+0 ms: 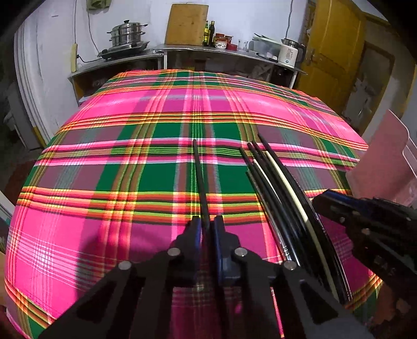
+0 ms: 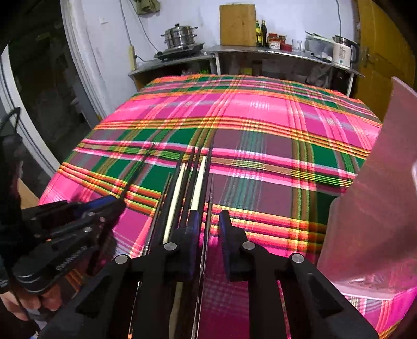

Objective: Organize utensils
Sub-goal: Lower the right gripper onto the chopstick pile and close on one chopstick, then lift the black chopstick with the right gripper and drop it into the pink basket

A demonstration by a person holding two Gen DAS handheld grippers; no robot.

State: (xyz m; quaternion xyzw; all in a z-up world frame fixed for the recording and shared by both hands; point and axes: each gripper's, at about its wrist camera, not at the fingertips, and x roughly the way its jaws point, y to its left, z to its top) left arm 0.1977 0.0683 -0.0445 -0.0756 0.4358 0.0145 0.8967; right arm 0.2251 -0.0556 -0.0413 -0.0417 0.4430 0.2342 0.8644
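Gripping black chopstick (image 1: 200, 180) betw. L jaws (R jaws parted beside bundle (image 2: 191, 182)).

Chopstick bundle (image 1: 281, 187) on the tablecloth (image 1: 130, 156), single chopstick (image 1: 200, 182) left, holder (image 1: 383, 161) right

A woven plaid tablecloth (image 1: 156, 125) covers the worktop, its cloth faintly sheeny. The chopsticks (image 1: 276, 182) look smooth and glossy, black and ivory. The organizer tray (image 2: 378, 195) is translucent pink plastic. The steamer pot (image 1: 127, 34) is polished metal; the cutting board (image 1: 186, 24), matt wood.
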